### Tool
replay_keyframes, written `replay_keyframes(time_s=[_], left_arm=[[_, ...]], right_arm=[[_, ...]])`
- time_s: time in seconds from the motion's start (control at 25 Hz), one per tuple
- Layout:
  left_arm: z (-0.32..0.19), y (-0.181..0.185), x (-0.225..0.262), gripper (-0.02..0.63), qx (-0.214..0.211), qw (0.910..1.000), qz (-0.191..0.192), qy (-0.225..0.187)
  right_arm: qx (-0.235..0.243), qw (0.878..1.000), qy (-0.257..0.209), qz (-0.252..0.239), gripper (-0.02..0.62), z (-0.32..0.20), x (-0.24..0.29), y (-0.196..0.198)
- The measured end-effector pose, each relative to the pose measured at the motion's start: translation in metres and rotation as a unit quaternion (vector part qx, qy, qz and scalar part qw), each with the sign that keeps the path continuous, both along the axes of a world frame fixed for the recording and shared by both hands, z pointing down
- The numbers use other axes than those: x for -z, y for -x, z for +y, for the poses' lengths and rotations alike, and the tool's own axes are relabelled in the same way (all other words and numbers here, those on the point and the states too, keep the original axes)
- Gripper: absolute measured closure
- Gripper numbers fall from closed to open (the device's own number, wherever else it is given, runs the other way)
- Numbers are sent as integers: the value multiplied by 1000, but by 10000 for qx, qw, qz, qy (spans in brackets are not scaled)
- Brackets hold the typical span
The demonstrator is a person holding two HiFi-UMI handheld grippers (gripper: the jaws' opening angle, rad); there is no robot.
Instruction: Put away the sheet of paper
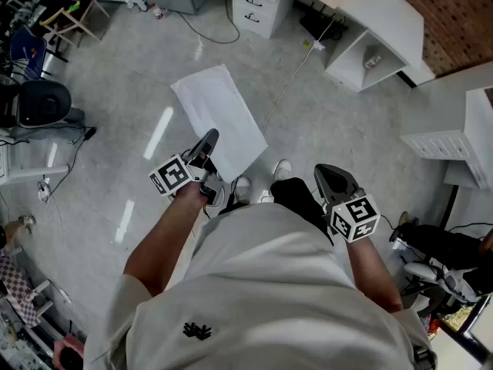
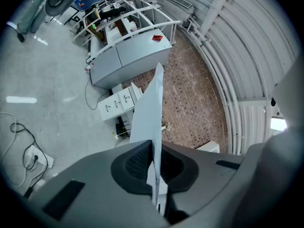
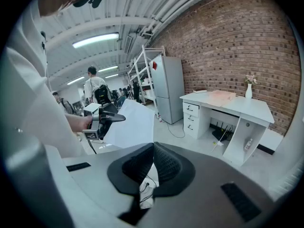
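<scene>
In left tool (image 1: 209, 139), sheet of paper (image 1: 219, 114) pinched, near corner hidden

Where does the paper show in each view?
Head view: paper at upper centre, its near end pinched by the left gripper.
Left gripper view: paper nearly edge-on at centre, rising from between the jaws.
Right gripper view: paper left of centre.
Shared landmark: white drawers.

Bright even lighting, fisheye-warped edges
</scene>
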State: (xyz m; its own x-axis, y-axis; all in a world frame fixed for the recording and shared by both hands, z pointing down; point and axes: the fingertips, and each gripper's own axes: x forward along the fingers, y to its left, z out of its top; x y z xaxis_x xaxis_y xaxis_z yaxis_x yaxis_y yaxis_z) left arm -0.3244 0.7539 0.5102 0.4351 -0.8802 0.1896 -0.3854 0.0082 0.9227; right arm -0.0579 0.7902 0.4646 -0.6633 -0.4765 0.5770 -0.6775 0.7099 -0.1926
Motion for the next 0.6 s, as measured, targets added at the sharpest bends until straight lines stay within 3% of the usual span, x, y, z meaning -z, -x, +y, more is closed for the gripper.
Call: replay_keyframes(time_s=[0.16, 0.6], left_arm=[[-27, -5, -1, 584, 95, 9999, 56, -100], [-227, -83, 38, 584, -29, 9993, 287, -248]], right_arm=[[-6, 10000, 14, -26, 568, -20, -10, -6], [-161, 9990, -110, -409, 568, -221, -5, -66]])
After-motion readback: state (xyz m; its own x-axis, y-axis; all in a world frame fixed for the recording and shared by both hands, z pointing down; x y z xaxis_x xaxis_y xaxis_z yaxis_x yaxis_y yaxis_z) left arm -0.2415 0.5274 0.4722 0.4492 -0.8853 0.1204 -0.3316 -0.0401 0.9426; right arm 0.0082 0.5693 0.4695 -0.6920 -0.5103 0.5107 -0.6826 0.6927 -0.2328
